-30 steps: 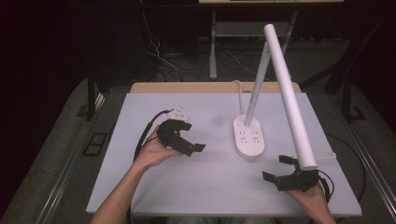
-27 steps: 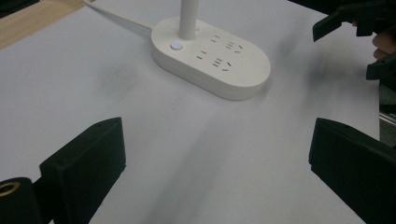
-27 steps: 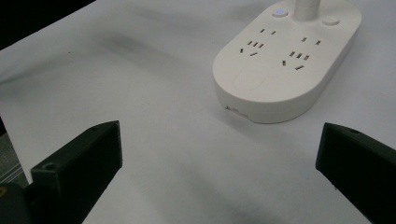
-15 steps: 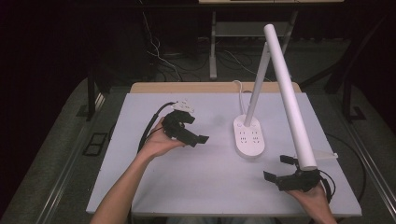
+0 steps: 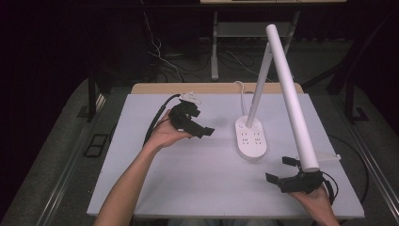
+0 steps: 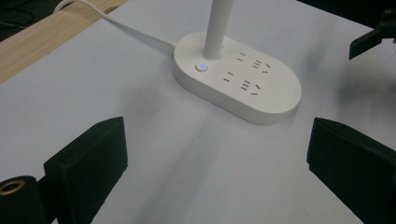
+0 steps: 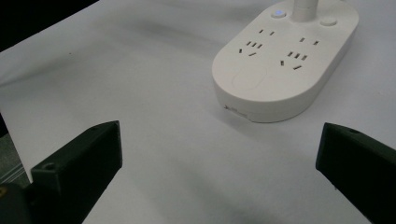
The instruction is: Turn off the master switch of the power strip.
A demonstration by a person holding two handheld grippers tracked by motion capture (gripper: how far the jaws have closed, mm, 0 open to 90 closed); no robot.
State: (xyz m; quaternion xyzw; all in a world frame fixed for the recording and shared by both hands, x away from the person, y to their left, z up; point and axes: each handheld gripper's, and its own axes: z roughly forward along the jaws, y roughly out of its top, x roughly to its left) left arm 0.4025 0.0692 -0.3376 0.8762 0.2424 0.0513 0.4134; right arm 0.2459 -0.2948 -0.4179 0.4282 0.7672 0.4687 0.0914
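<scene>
A white desk lamp (image 5: 263, 94) stands on the white bench (image 5: 188, 179), a bit right of the middle. Its base (image 5: 251, 138) is a flat oval with rows of plug holes on top, and a small button (image 6: 201, 66) on it glows blue. A thin white stem (image 5: 259, 84) goes up from the base, and a long white tube (image 5: 291, 94) slants down from the top toward the near right corner. A white cord (image 6: 116, 25) runs from the base to the far edge of the bench. The left gripper (image 5: 200, 129) is held up in the person's left hand (image 5: 164, 134), just left of the base and not touching it, and its jaws are spread wide with nothing between them. The right gripper (image 5: 282, 172) sits in the right hand (image 5: 315, 197) near the front right corner, under the low end of the tube, and its jaws are spread wide and hold nothing too. Since a moment ago the left gripper has moved closer to the lamp base and turned to face it. The right gripper has stayed in about the same spot. The tube covers part of the right gripper in the high view. In both gripper views the stem is cut off at the top. A tiny mark on the side of the base is too small to read.
</scene>
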